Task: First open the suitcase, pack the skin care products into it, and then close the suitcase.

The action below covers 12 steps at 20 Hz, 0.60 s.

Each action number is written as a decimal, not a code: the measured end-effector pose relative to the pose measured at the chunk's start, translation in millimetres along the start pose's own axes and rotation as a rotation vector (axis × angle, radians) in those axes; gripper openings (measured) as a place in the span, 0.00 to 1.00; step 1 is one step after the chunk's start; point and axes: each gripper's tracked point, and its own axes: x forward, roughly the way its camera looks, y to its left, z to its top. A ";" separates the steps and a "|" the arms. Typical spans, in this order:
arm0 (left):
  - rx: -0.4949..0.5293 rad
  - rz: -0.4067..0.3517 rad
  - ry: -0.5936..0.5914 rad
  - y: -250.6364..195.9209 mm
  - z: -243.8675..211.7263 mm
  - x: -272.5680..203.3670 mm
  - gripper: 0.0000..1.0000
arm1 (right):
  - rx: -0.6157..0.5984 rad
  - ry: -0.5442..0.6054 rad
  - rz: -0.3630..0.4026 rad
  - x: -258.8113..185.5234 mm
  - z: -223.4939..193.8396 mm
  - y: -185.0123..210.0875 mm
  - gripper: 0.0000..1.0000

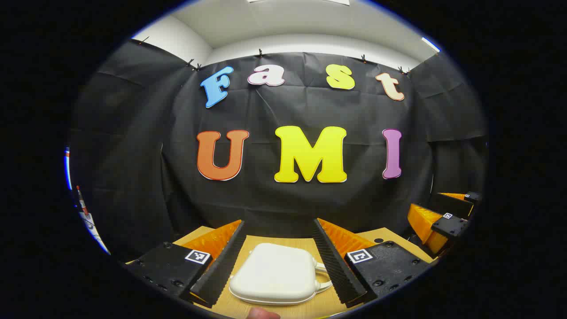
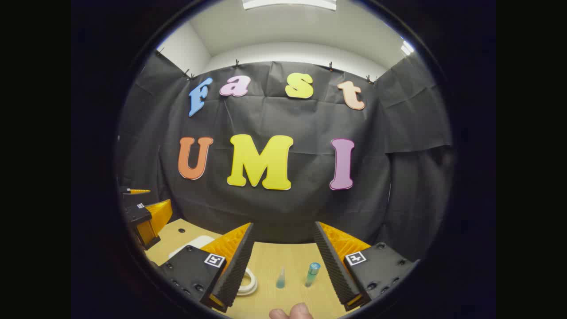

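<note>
left hand-held gripper (image 1: pixel 278 259) open above closed white suitcase (image 1: pixel 274 274) | right hand-held gripper (image 2: pixel 283 261) open over two small bottles (image 2: pixel 312 274) on worktop (image 2: pixel 266 261)

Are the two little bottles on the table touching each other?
Apart. The right gripper view shows bare wooden table between the small clear bottle and the teal-capped bottle, both standing upright ahead of the open right claw.
</note>
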 end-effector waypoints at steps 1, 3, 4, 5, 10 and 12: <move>0.007 0.020 -0.007 1.9 1.4 0.5 0.96 | -0.001 -0.004 -0.001 1.2 1.7 -3.1 0.80; 0.026 0.024 -0.020 -1.5 2.4 0.5 0.96 | -0.011 -0.008 0.006 2.3 1.9 -8.1 0.80; 0.030 0.013 -0.018 -5.8 3.0 -2.1 0.96 | -0.018 -0.009 0.008 1.4 2.5 -11.2 0.80; 0.027 0.002 -0.007 -12.8 -1.6 -6.2 0.96 | -0.019 -0.009 0.012 0.7 2.4 -13.7 0.80; 0.028 -0.030 0.024 -37.8 -8.4 -6.1 0.96 | -0.005 0.002 0.021 4.6 -1.4 -28.8 0.77; 0.032 -0.040 0.029 -44.3 -10.2 -5.6 0.96 | -0.001 0.000 0.022 6.1 -0.4 -34.8 0.77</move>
